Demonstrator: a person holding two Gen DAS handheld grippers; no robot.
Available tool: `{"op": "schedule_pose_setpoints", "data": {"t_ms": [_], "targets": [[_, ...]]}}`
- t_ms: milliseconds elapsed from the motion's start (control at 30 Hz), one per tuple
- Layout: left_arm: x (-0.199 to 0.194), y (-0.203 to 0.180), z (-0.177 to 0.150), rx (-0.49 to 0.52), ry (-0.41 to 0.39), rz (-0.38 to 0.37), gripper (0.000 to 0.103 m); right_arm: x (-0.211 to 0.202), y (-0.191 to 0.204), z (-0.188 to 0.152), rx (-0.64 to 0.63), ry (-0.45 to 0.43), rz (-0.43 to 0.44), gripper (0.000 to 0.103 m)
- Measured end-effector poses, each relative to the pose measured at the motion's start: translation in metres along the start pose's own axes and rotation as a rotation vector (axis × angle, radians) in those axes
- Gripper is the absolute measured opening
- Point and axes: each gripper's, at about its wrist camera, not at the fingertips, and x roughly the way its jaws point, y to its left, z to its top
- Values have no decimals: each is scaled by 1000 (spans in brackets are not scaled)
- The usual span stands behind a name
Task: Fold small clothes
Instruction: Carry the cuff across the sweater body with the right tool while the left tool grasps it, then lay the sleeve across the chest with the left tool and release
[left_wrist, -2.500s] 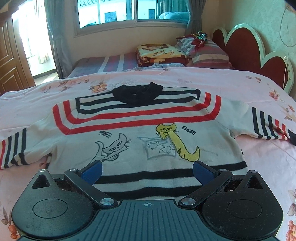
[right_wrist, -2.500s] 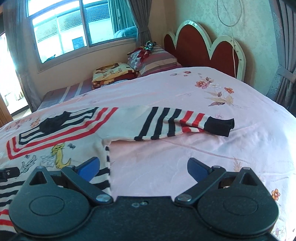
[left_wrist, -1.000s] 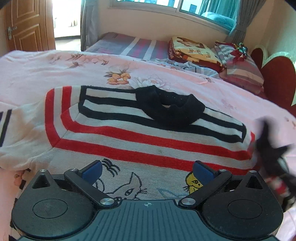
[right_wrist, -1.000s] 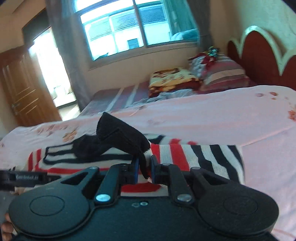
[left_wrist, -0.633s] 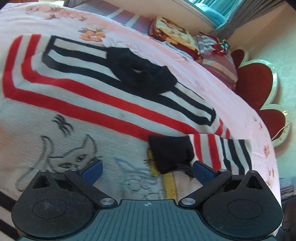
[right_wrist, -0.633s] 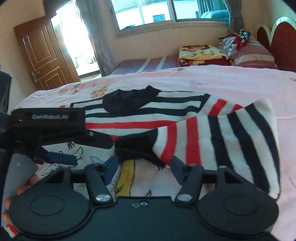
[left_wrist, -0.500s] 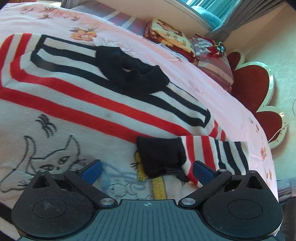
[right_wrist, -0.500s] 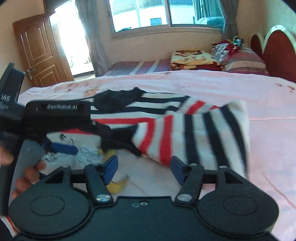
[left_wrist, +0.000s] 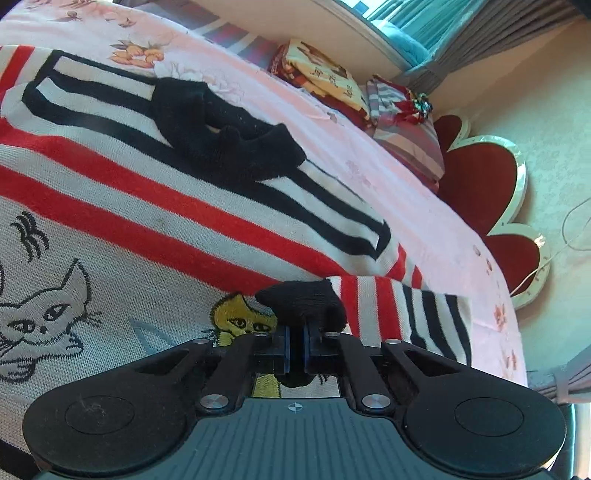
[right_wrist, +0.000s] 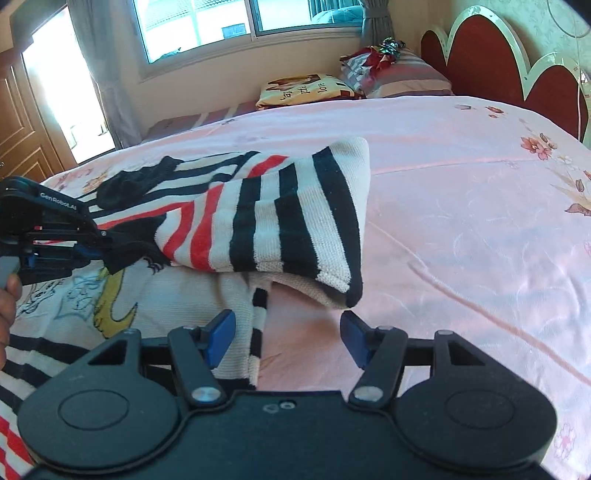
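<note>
Fingers: left gripper (left_wrist: 295, 341) clamped on sleeve cuff (left_wrist: 303, 301); right gripper (right_wrist: 287, 338) parted, empty.
Done: one sleeve (right_wrist: 280, 218) folded over sweater (left_wrist: 129, 206).
Left: other sleeve, body.

Bright window (right_wrist: 229, 26) daylight, sharp, fisheye-warped edges.

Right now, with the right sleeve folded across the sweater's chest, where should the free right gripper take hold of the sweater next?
Probably the sweater's striped side edge just ahead of the open right gripper, approached from the bare sheet side. That edge lies loose with a visible lip below the folded sleeve, whose cuff the left gripper already pinches.
</note>
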Motion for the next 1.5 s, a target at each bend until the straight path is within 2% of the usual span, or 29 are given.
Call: {"op": "schedule_pose_setpoints", "data": {"t_ms": [100, 200, 333, 367, 467, 533, 667, 767, 833, 900, 1000, 1067, 1200, 1267, 1367, 1433, 1500], "targets": [[-18, -5, 8, 16, -92, -14, 5, 7, 1, 2, 10, 6, -11, 67], [-43, -1, 26, 31, -169, -12, 5, 12, 3, 7, 13, -1, -23, 68], [-78, 24, 53, 20, -257, 44, 4, 18, 11, 14, 7, -17, 2, 66], [-83, 32, 58, 15, -272, 68, 4, 20, 15, 16, -4, -22, 8, 60], [-92, 61, 68, -30, -300, 138, 4, 26, 28, 20, -44, -32, 25, 31], [-92, 79, 67, -31, -296, 197, 4, 30, 34, 20, -70, -23, 22, 28], [-69, 113, 52, -50, -206, 296, 4, 30, 31, 16, -85, -22, 1, 23], [-69, 120, 45, -48, -211, 301, 4, 29, 22, 15, -73, -16, 1, 21], [-75, 115, 47, -29, -232, 322, 4, 25, 23, 17, -94, -3, 1, 23], [-91, 110, 45, -38, -278, 338, 5, 15, 21, 18, -71, -3, 25, 30], [-113, 98, 48, 7, -329, 310, 5, -8, 16, 22, -37, -50, 57, 29], [-110, 83, 53, 66, -312, 279, 5, -13, 18, 29, -52, -88, 53, 31], [-75, 60, 53, 112, -239, 231, 5, 15, 27, 56, -81, -100, 47, 31], [-56, 54, 48, 136, -211, 247, 5, 33, 33, 69, -104, -101, 37, 30], [-37, 57, 36, 189, -194, 312, 4, 61, 38, 86, -123, -98, 34, 29], [-40, 61, 32, 200, -215, 305, 4, 78, 38, 94, -121, -97, 40, 29], [-42, 63, 34, 180, -201, 299, 4, 92, 39, 98, -147, -99, 27, 29]]}}
